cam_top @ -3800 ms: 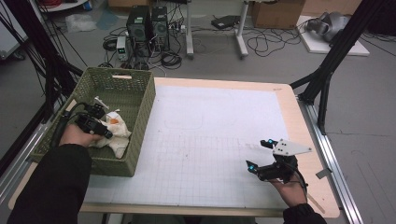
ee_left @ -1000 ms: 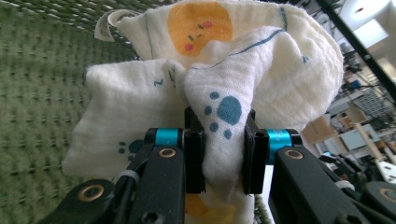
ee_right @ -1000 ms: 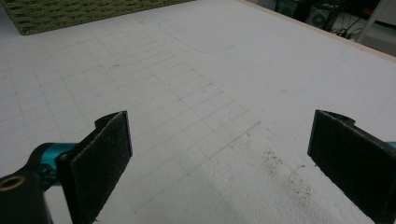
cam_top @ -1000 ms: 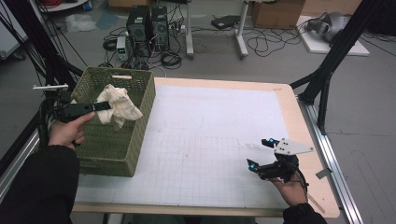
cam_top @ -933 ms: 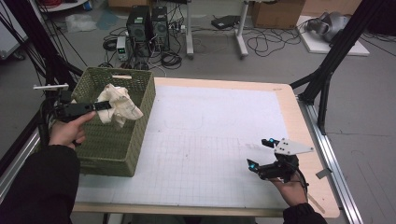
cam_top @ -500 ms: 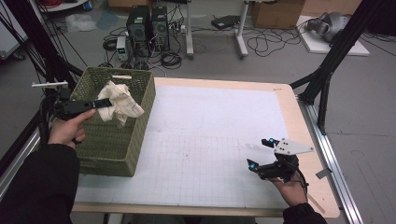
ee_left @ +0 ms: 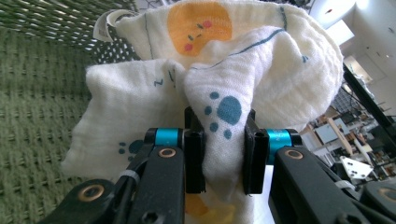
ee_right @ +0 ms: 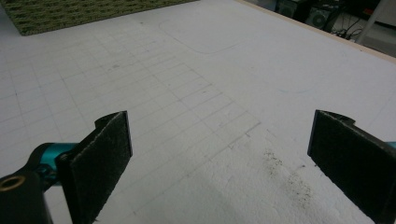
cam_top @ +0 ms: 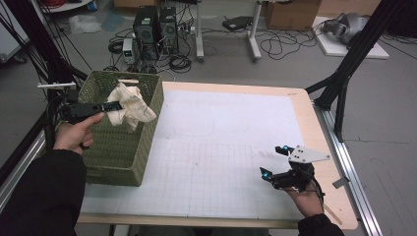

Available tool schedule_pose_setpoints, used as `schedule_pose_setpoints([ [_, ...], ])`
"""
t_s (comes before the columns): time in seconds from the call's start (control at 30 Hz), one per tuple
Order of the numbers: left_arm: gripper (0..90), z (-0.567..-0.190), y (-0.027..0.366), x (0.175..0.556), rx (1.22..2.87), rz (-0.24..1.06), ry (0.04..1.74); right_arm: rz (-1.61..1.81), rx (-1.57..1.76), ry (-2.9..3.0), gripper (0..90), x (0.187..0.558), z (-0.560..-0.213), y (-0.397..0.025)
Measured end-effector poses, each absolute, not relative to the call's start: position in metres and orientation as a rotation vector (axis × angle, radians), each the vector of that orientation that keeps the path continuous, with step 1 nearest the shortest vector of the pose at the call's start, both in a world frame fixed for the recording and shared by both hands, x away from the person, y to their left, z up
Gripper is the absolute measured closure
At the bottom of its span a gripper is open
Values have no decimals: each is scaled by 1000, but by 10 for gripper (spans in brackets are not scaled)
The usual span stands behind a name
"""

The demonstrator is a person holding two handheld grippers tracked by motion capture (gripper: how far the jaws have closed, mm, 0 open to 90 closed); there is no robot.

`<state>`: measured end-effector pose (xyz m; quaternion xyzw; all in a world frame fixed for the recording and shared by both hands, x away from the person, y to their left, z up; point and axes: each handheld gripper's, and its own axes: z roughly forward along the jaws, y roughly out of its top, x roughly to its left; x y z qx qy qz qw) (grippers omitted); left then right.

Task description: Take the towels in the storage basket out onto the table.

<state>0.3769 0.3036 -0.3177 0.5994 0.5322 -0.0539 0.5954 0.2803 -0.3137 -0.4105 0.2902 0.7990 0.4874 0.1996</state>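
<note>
Cloth, soft and white with blue paw prints (ee_left: 219, 112), hangs pinched in the left gripper (cam_top: 109, 105), above the green woven basket's (cam_top: 123, 152) right rim. White table mat (cam_top: 221, 147) lies to its right. The right gripper (cam_top: 273, 161) rests near the mat's right edge, jaws wide apart.

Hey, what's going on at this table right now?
A person is working with a handheld gripper in each hand. The left gripper is shut on a cream cloth printed with blue paw marks and an orange face, and holds it up above the green woven basket at the table's left edge, one end hanging over the basket's right rim. The right gripper is open and holds nothing, low over the white gridded mat near the front right.
</note>
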Motion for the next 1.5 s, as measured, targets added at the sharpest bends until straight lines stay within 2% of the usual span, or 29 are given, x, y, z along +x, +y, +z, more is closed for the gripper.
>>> schedule_pose_setpoints([
  [0.8, 752, -293, 246, 387, 1472, -168, 1102, 1364, 802, 2229, 54, 281, -410, -314],
  [1.5, 752, -301, 149, 395, 1652, -251, 1003, 1370, 799, 2231, 54, 280, -410, -314],
])
